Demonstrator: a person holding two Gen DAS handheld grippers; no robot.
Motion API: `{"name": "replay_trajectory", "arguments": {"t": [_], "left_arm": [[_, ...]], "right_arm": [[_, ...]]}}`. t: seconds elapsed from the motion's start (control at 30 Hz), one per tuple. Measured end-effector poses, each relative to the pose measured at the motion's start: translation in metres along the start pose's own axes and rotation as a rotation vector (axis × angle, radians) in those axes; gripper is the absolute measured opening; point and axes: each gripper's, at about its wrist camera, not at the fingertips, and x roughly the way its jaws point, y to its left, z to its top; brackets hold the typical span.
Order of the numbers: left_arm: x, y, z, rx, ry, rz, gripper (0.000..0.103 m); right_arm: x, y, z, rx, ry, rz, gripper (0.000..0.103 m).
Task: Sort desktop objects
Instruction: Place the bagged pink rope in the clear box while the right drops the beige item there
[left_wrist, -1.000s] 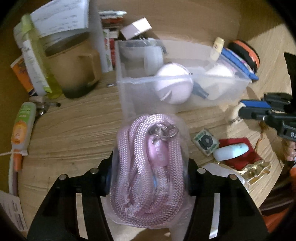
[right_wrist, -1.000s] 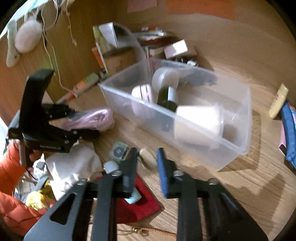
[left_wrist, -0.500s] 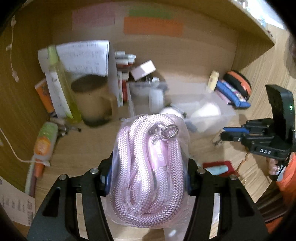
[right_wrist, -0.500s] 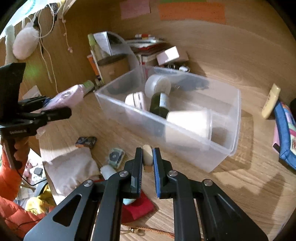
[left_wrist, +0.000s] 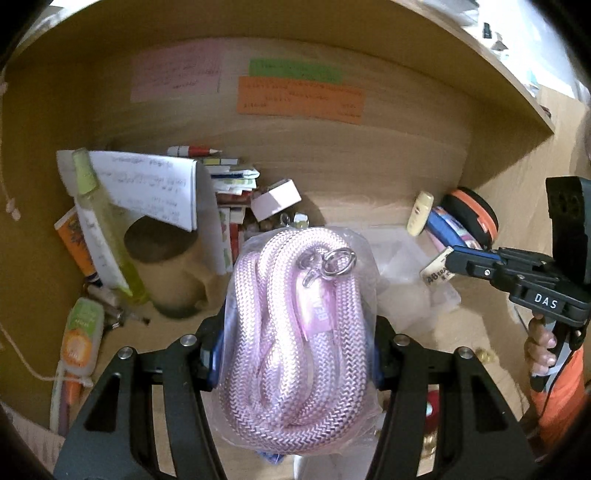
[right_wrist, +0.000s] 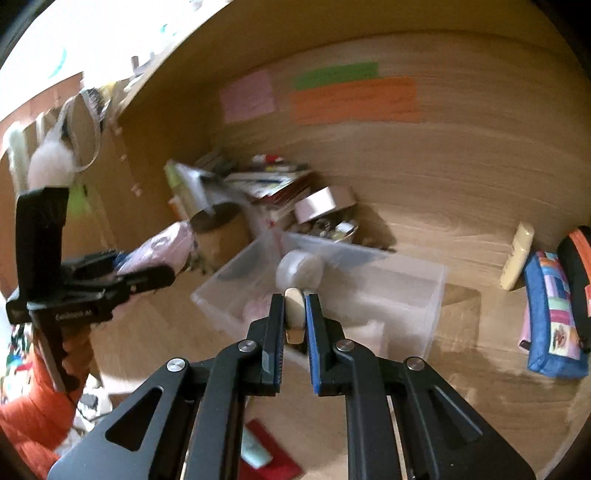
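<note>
Across both wrist views runs a light wood desk (right_wrist: 461, 387) set in a wooden alcove, its back wall carrying pink, green and orange paper notes (left_wrist: 299, 99) whose handwriting is too blurred to read. At centre of the right wrist view a clear plastic bin (right_wrist: 413, 295) sits on the desk, with a stack of books (right_wrist: 273, 184) behind it and a blue patchwork pencil case (right_wrist: 554, 317) at the right edge.

Filling the lower centre of the left wrist view, the left gripper (left_wrist: 295, 354) stands about half open, its pads clamped on a bagged coil of pink rope (left_wrist: 299, 328) with metal rings on top. At the right edge of that view the right gripper (left_wrist: 448, 264), marked "DAS", is nearly closed on a small white eraser (left_wrist: 436, 271); its label begins "4B". Seen from its own camera, the right gripper pinches the eraser in front of the bin.
</note>
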Motion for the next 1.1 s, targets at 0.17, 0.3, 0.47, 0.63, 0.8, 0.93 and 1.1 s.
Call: {"name": "replay_trajectory", "arguments": {"t": [0.17,0.3,0.47,0.63,0.8,0.93,1.1], "left_arm": [[0.02,0.001,0.016,-0.032,-0.007,-0.009,0.057],[0.044,0.001,0.024,-0.052,0.006,-0.002,0.057],[0.081,0.004,0.022,-0.076,0.038,-0.022,0.057],[0.107,0.0,0.011,-0.068,0.097,-0.023,0.057],[0.109,-0.003,0.008,-0.051,0.095,-0.008,0.058],[0.109,-0.001,0.005,-0.043,0.109,-0.003,0.059],[0.104,0.0,0.004,-0.026,0.099,0.021,0.061]], "right_arm": [[0.012,-0.02,0.012,0.035,-0.031,-0.076,0.01],[0.025,-0.033,0.008,0.047,-0.038,-0.187,0.01],[0.037,-0.043,0.001,0.016,-0.007,-0.281,0.01],[0.043,-0.044,-0.005,-0.015,0.014,-0.312,0.01],[0.051,-0.047,-0.009,-0.022,0.052,-0.315,0.01],[0.055,-0.048,-0.012,-0.021,0.072,-0.323,0.01],[0.062,-0.048,-0.014,-0.029,0.091,-0.327,0.01]]}}
